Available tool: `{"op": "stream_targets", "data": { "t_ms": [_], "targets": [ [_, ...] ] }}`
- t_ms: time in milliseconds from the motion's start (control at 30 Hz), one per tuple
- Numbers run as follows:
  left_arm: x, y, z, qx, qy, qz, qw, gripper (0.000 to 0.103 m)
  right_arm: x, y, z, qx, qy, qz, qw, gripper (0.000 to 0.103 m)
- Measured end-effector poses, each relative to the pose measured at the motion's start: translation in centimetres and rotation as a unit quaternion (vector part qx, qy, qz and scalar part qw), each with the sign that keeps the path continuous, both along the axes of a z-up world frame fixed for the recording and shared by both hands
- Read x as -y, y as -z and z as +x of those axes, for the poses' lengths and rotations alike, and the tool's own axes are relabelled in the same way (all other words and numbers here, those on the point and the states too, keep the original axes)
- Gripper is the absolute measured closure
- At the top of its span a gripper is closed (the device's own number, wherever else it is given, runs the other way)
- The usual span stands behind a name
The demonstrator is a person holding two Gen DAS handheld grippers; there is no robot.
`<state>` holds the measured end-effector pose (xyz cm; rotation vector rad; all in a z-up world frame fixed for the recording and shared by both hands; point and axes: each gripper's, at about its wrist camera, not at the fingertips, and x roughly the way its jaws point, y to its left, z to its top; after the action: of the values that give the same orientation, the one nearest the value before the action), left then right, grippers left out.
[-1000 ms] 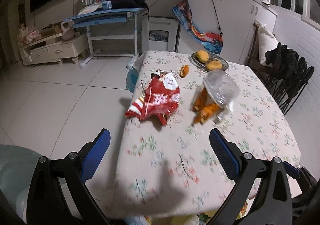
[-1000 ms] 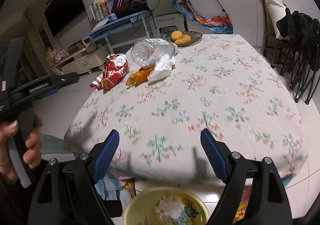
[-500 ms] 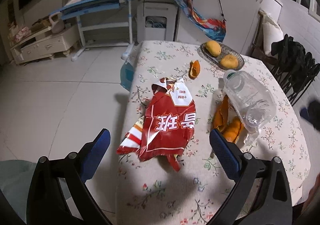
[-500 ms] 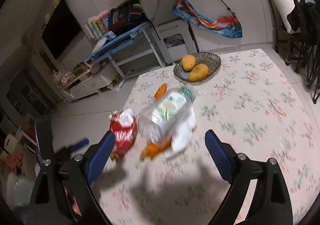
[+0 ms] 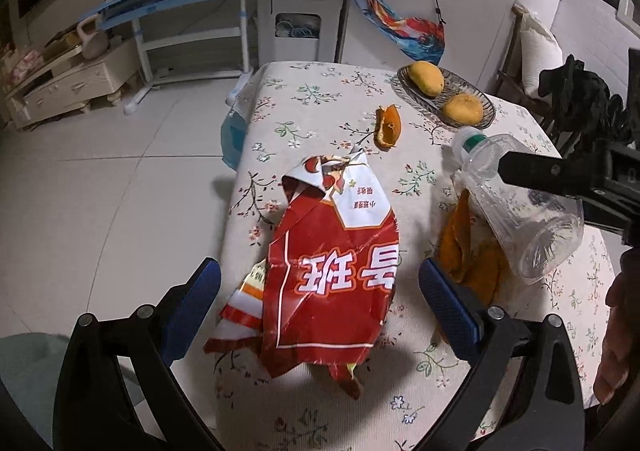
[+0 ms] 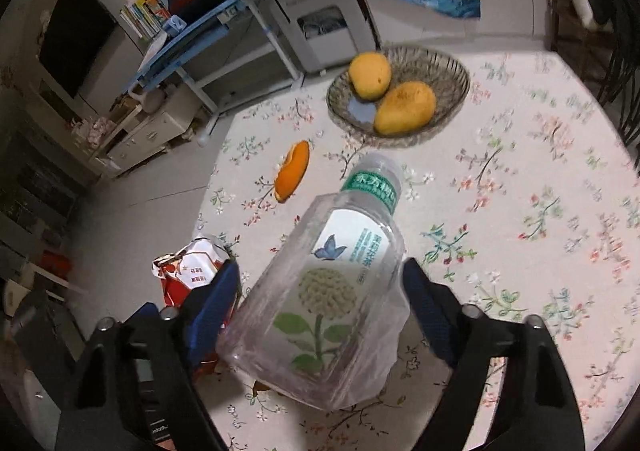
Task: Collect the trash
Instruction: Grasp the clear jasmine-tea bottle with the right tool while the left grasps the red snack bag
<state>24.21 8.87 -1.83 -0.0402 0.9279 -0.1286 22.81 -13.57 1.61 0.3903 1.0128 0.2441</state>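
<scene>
- Bottle [image 6: 340,291] lies on the table [image 6: 520,211] between the closing right gripper [image 6: 320,291] pads, not yet pinched, cap toward one o'clock.
- Left gripper [image 5: 320,311], wide open, empty, straddles the red wrapper [image 5: 336,263].

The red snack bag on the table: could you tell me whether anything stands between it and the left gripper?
Nothing visible does. The red snack bag lies flat between the open fingers of the left gripper; the orange peels sit off to its right.

On the table [image 5: 304,99]: snack bag [image 5: 336,267] near the left edge, plastic bottle [image 6: 332,291] to its right over peels [image 5: 472,259]; orange peel [image 5: 387,126] behind, fruit basket [image 6: 448,79] farther back.
</scene>
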Motion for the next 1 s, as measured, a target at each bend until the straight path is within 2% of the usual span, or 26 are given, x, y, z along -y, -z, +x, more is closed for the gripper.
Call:
{"op": "stream_targets", "data": {
  "t_ms": [67, 167, 300, 333, 433, 467, 600, 700, 800, 900, 1000],
  "targets": [
    [0.1, 0.2, 0.4, -0.006, 0.004, -0.002, 1.0, 0.007, 1.0, 0.5, 0.0, -0.008, -0.003, 0.019, 1.0, 0.04],
    [0.4, 0.4, 0.8, -0.015, 0.012, -0.005, 0.9998, 0.01, 2.0, 0.6, -0.5, -0.011, -0.015, 0.053, 0.998, 0.041],
    [1.2, 1.1, 1.2, -0.033, 0.03, 0.001, 0.999, 0.031, 3.9, -0.1, -2.2, 0.002, -0.017, 0.085, 0.996, 0.041],
    [1.5, 1.2, 1.2, -0.035, 0.034, 0.005, 0.9988, 0.032, 4.3, -0.3, -2.7, 0.005, -0.015, 0.09, 0.996, 0.041],
    [1.9, 1.2, 1.1, -0.032, 0.041, 0.012, 0.9986, 0.043, 6.2, -0.9, -4.7, 0.02, -0.008, 0.109, 0.994, 0.041],
    [2.0, 1.3, 1.1, -0.035, 0.042, 0.012, 0.9984, 0.053, 6.8, -1.2, -5.5, 0.024, -0.005, 0.108, 0.994, 0.041],
    [2.1, 1.2, 0.8, -0.035, 0.044, 0.012, 0.9984, 0.06, 8.9, -2.0, -8.7, 0.042, 0.004, 0.07, 0.997, 0.041],
    [1.8, 0.9, 0.4, -0.031, 0.04, 0.008, 0.9987, 0.061, 10.0, -2.0, -10.4, 0.051, 0.012, 0.044, 0.998, 0.041],
    [1.3, 0.2, -0.2, -0.024, 0.034, 0.0, 0.9991, 0.061, 10.6, -1.2, -12.2, 0.053, 0.019, -0.007, 0.998, 0.041],
    [0.6, -0.8, -1.3, -0.015, 0.029, -0.015, 0.9994, 0.061, 10.9, -0.1, -12.7, 0.044, 0.021, -0.028, 0.998, 0.041],
    [0.2, -1.8, -2.6, -0.005, 0.027, -0.03, 0.9992, 0.061, 9.7, -0.3, -12.8, 0.054, 0.004, -0.067, 0.996, 0.041]
  ]
}}
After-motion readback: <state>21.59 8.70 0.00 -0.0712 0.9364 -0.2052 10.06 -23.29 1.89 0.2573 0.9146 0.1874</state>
